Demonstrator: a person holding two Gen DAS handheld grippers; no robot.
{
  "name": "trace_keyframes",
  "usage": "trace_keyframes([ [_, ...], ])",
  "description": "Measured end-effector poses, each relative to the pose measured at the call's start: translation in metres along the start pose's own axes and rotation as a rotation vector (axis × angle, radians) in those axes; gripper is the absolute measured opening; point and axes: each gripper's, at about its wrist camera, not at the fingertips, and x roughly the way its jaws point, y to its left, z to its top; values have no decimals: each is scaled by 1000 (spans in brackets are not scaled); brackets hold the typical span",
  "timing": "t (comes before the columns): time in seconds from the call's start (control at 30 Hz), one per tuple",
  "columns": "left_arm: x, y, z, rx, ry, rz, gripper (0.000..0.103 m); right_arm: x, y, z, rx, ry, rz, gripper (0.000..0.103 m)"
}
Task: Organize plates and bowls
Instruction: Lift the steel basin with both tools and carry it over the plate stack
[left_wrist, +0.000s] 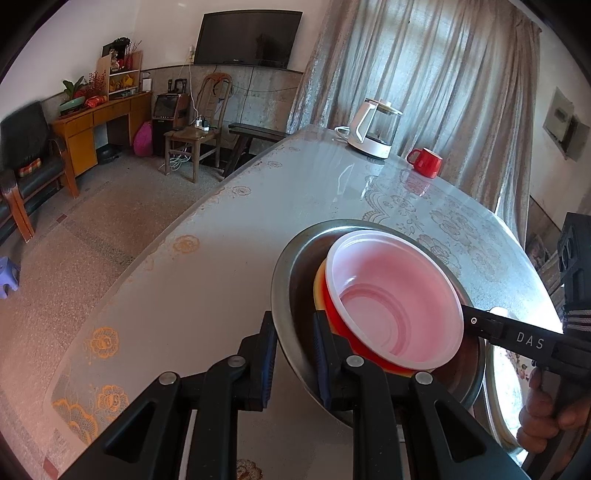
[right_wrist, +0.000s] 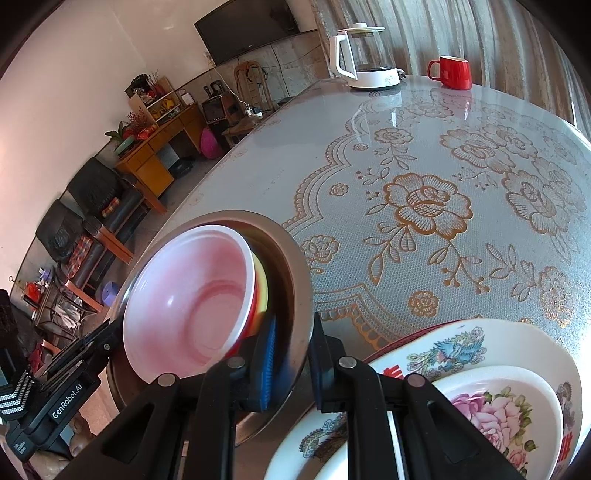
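1. The left gripper (left_wrist: 295, 360) is closed on the rim of a metal basin (left_wrist: 291, 280); one finger is outside the wall and the other inside, and the rim sits between the blue pads
2. The right gripper (right_wrist: 291, 365) is also closed on the rim of the same metal basin (right_wrist: 291, 258), on the opposite side, again with one finger inside and one outside
3. In the left wrist view the right gripper (left_wrist: 480, 325) reaches the far rim from the right, and a hand (left_wrist: 543, 410) holds its handle
4. In the right wrist view the left gripper (right_wrist: 99, 343) comes to the basin from the lower left
5. Inside the basin lies a red bowl (left_wrist: 399, 299) with a pale pink inside; it leans to one side, and a yellow bowl (left_wrist: 319, 284) shows under its edge
6. In the right wrist view the basin looks tilted; I cannot tell if it touches the table
7. Just beside the basin, on the right gripper's side, is a big flowered plate (right_wrist: 491, 343) with a smaller flowered dish (right_wrist: 509, 402) lying in it
8. All of this is at the near part of a table (right_wrist: 424, 155) with a lace-pattern cover
9. At the far edge of the table stand a white kettle (right_wrist: 364, 55) and a red mug (right_wrist: 452, 72), well apart from the basin
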Motion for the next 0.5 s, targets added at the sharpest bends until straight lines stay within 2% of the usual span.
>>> trace_keyframes([
  [0.2, -4, 5, -3, -19, -1, -17, 20, 0, 4, -1, -8, 4, 1, 15],
  [0.5, -22, -1, -1, -7, -44, -61, 20, -12, 1, -4, 4, -34, 23, 14],
])
